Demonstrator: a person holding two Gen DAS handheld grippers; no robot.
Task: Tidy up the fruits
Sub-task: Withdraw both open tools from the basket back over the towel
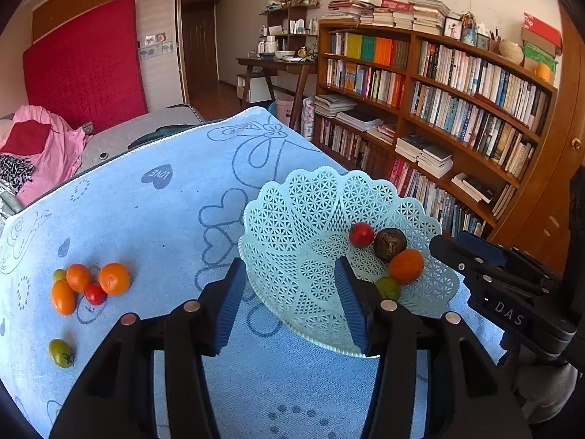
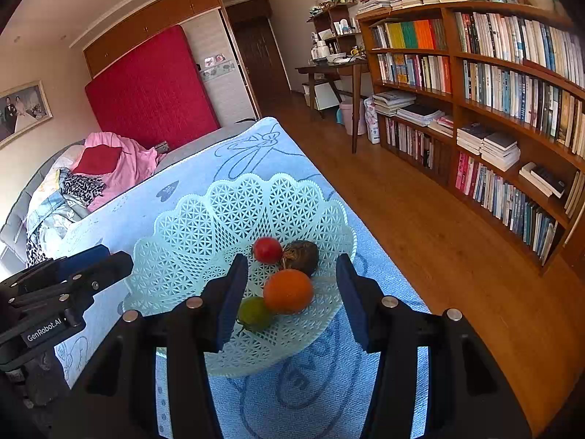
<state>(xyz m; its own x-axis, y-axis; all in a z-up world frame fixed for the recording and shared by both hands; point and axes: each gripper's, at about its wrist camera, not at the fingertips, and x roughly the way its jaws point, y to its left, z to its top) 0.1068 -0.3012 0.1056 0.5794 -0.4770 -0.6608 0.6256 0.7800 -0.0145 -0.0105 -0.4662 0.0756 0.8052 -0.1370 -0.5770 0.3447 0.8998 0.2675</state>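
A pale green lattice basket [image 1: 292, 226] [image 2: 204, 226] stands on the blue towel. It holds a red tomato [image 1: 361, 234] [image 2: 267, 250], a dark brown fruit [image 1: 389, 244] [image 2: 301, 257], an orange [image 1: 406, 266] [image 2: 288, 291] and a green tomato [image 1: 388, 287] [image 2: 254, 312]. On the towel to the left lie several loose fruits: oranges [image 1: 114, 278], a red tomato [image 1: 95, 294] and a green tomato [image 1: 60, 353]. My left gripper [image 1: 290, 305] is open and empty over the basket's near rim. My right gripper [image 2: 292, 296] is open and empty, with the orange between its fingers' line of sight.
The blue towel [image 1: 153, 226] covers the table, with its right edge close beside the basket [image 2: 365, 226]. A wooden floor [image 2: 420, 219] and a long bookshelf [image 2: 493, 117] lie to the right. A bed with pink bedding [image 1: 40, 153] is behind on the left.
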